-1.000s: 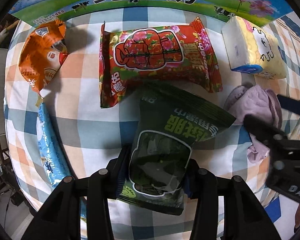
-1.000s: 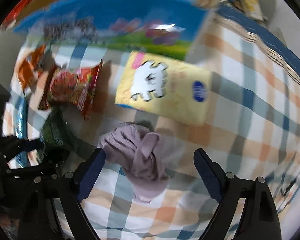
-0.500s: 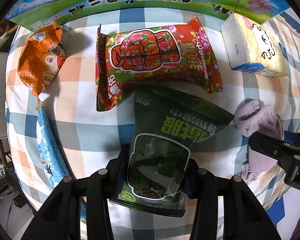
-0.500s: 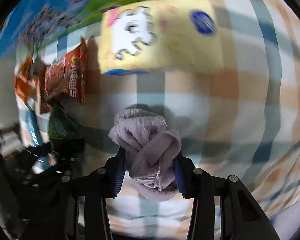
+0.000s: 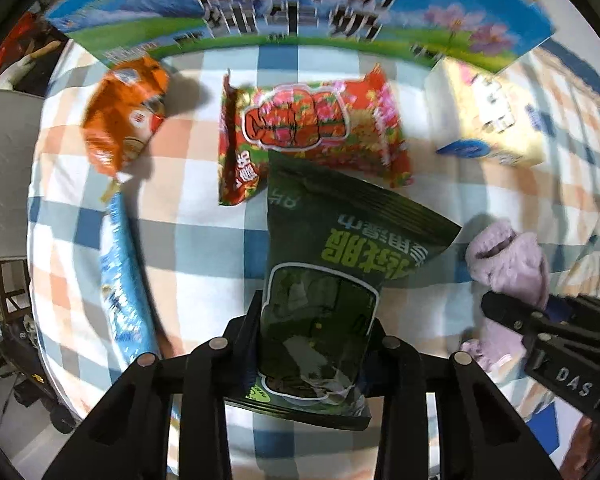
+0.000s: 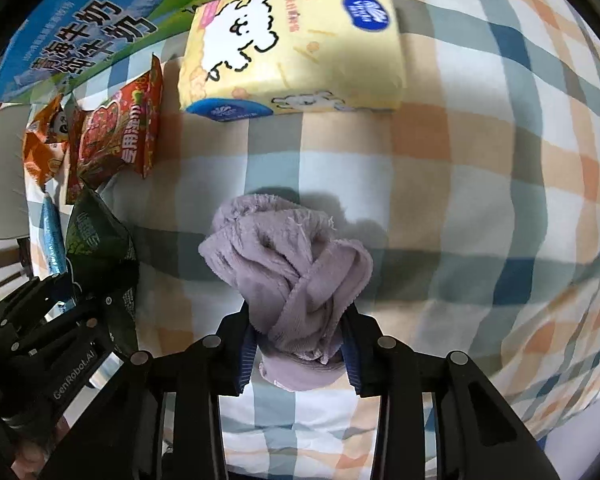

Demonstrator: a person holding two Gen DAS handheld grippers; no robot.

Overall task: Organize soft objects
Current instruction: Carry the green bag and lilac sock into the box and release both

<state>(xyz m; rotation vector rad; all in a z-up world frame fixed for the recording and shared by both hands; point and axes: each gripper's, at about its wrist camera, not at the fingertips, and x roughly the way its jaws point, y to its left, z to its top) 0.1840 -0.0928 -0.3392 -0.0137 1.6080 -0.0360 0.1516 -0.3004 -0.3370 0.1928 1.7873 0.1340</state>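
Two grips engaged: left gripper point(image 5: 316, 344) pinching green packet point(image 5: 332, 280), right gripper point(image 6: 300, 348) pinching lilac cloth point(image 6: 288, 272); lift both level, clear of red packet point(image 5: 312, 136).

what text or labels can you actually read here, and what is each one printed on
"DAS": on the right tool's black body, cut off at the frame edge.
"GenRobot.AI": on the left tool's black body.
"牛奶": large characters on the blue and green milk box.
Green packet, red packet, orange packet, yellow tissue pack: Chinese print too blurred or small to read.
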